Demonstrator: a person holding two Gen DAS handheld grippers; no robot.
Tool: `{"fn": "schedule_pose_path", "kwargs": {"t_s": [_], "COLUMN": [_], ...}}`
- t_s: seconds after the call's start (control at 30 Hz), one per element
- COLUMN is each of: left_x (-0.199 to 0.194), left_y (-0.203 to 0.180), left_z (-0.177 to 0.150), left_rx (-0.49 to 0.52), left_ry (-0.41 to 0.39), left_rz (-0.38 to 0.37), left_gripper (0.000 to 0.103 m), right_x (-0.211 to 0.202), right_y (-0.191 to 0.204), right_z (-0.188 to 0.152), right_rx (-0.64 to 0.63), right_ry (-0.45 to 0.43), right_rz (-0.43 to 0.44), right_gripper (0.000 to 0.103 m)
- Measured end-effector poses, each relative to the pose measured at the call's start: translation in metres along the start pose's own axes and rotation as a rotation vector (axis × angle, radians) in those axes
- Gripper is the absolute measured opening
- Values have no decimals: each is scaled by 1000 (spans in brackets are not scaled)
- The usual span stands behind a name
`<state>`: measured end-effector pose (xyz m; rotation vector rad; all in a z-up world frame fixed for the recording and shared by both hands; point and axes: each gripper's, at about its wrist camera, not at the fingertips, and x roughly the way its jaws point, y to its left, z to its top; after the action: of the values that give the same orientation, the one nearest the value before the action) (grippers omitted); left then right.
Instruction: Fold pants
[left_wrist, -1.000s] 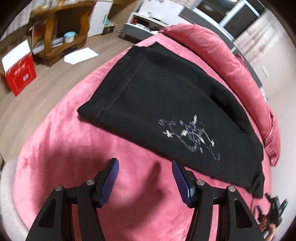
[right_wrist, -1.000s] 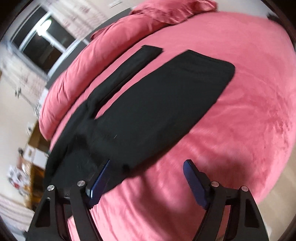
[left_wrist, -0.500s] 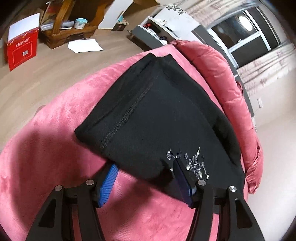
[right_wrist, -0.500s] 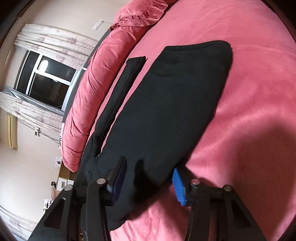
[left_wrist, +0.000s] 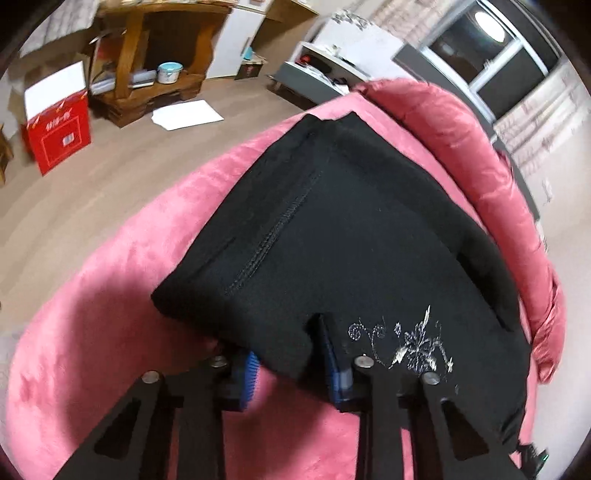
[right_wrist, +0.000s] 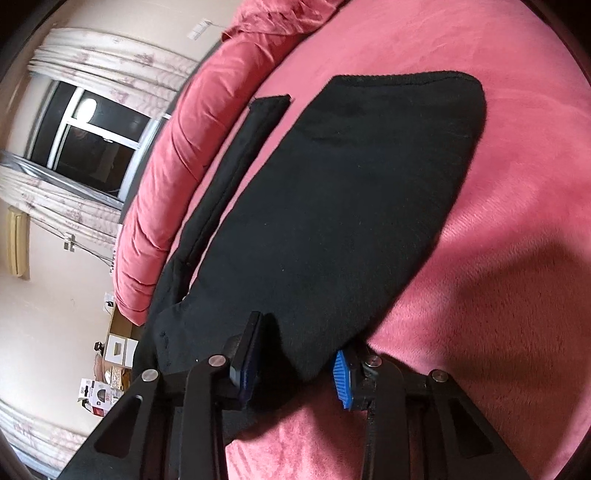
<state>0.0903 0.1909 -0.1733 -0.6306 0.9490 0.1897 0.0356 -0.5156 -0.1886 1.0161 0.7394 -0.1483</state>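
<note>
The black pants lay flat on the pink bed, already doubled leg over leg, with the waist end toward the left gripper and the leg end toward the right gripper. Both grippers were closing on the near edge of the cloth; in each view a fold of fabric sat between the blue pads, and the pads seemed to press on it. To do this step well, I think each gripper should catch all the layers, not only the top one. Both should then lift together and evenly, so that the embroidery side does not slide or wrinkle.
</note>
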Motion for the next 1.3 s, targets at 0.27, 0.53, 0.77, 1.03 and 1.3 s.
{"fn": "schedule_pose_path", "kwargs": {"t_s": [0.27,0.53,0.77,1.03,1.3], "left_x": [-35,-76,-73,-63,-63], "left_y": [2,23,55,43,37], "left_z": [22,12,-19,-28,-21], "left_rx": [42,77,71,107,128], "left_ry": [13,21,88,49,42], "left_rz": [-66,-87,-25,27,102], "left_gripper": [6,6,6,38,7], "right_x": [-39,-83,-85,-100,-106], "right_y": [34,47,1,-39,-55], "right_z": [3,-5,-38,-24,18], "right_rx": [-168,-235,-175,-4,42], "right_ry": [-123,-127,-4,-89,-135], "right_rz": [-109,-134,-198,-93,-248], "right_gripper": [9,8,9,48,10]}}
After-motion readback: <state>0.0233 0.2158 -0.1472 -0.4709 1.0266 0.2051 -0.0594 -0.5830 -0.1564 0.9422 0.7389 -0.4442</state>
